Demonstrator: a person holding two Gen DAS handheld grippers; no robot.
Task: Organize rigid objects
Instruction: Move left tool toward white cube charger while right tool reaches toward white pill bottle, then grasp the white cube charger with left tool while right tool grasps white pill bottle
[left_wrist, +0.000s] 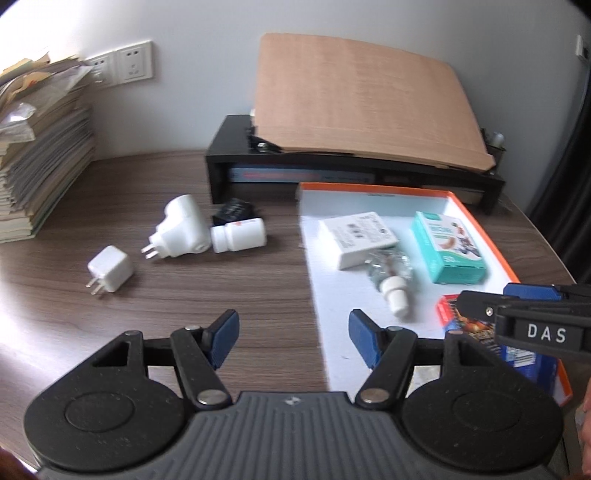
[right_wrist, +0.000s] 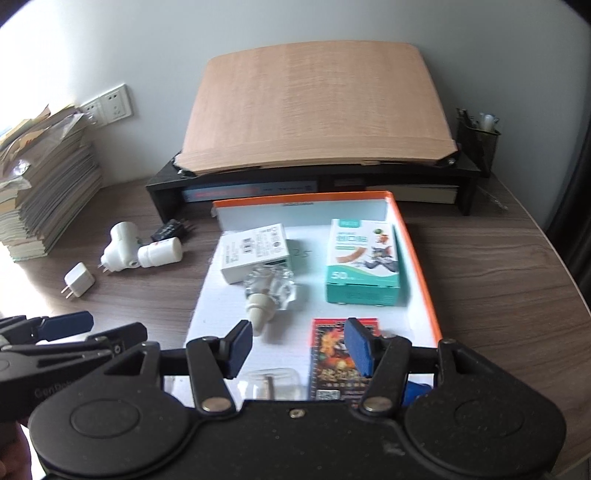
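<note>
A white tray with an orange rim (left_wrist: 369, 190) (right_wrist: 417, 258) holds a white box (left_wrist: 356, 236) (right_wrist: 255, 251), a teal box (left_wrist: 447, 247) (right_wrist: 364, 266), a glass stopper bottle (left_wrist: 389, 273) (right_wrist: 269, 284) and a red card pack (left_wrist: 448, 310) (right_wrist: 328, 354). Left of it on the desk lie a white plug adapter (left_wrist: 183, 229) (right_wrist: 120, 247), a white pill bottle (left_wrist: 240, 234) (right_wrist: 160, 253), a black adapter (left_wrist: 234, 210) and a small white charger (left_wrist: 110, 273) (right_wrist: 78, 284). My left gripper (left_wrist: 293, 336) hangs open at the tray's left edge. My right gripper (right_wrist: 298, 343) is open above the tray's near end, holding nothing.
A tall stack of books and papers (left_wrist: 40, 166) stands at the left. A black desk riser (left_wrist: 229, 147) at the back carries a slanted wooden board (left_wrist: 362, 96). A mesh pen holder (right_wrist: 478, 136) sits at the back right. Wall sockets (left_wrist: 129, 62) are behind.
</note>
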